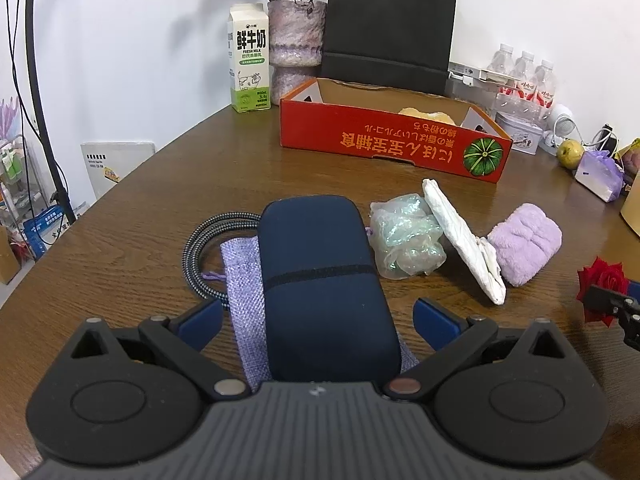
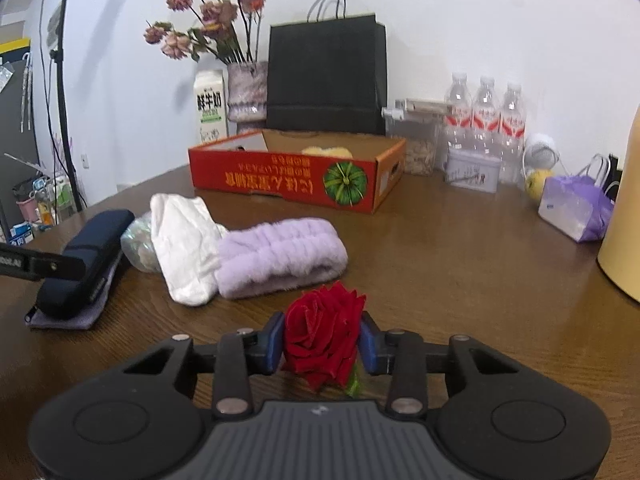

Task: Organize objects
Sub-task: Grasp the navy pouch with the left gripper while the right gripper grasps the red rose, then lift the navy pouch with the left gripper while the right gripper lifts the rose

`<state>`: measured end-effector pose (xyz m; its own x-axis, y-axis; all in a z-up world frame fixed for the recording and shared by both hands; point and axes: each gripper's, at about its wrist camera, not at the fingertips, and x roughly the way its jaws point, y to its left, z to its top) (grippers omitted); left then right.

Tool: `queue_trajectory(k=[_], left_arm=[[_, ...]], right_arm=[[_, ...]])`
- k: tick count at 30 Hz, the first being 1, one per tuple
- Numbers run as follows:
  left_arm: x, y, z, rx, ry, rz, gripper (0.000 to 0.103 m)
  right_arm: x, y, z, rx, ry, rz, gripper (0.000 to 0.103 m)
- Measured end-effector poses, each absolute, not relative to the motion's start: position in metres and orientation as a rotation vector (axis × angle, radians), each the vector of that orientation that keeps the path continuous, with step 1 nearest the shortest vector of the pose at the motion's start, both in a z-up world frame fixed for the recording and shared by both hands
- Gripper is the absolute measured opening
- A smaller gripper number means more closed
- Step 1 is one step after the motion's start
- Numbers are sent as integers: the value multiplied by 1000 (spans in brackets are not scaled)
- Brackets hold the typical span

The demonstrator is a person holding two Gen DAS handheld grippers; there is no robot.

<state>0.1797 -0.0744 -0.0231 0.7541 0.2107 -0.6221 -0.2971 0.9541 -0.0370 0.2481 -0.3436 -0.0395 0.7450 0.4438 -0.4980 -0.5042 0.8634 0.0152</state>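
Our right tool (image 2: 322,342) clamps a red rose (image 2: 320,336) above the bench (image 2: 440,260); our left tool (image 1: 318,320) stands apart around a navy case (image 1: 324,280).

Bare table (image 2: 460,264) lies open right of the purple towel (image 2: 280,256), up to the red box (image 2: 288,180).

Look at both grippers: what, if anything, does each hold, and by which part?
The right gripper is shut on the red rose, pads on its bloom. The left gripper holds nothing, open around the navy case.
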Motion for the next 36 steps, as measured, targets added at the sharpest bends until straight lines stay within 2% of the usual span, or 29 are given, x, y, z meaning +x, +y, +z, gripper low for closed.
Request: queue_trajectory(k=[8, 28, 31, 34, 36], left_arm=[[183, -71, -24, -140, 665, 268, 103], [201, -73, -39, -157, 660, 319, 103], [202, -69, -38, -173, 643, 333, 100], [204, -66, -40, -184, 642, 340, 92], [202, -66, -40, -187, 631, 331, 83]], right_arm=[[240, -336, -35, -132, 454, 504, 36], [241, -336, -36, -123, 461, 505, 36], [241, -336, -36, -122, 462, 507, 36], [240, -336, -36, -122, 463, 507, 36], [240, -336, -36, -120, 463, 507, 36]])
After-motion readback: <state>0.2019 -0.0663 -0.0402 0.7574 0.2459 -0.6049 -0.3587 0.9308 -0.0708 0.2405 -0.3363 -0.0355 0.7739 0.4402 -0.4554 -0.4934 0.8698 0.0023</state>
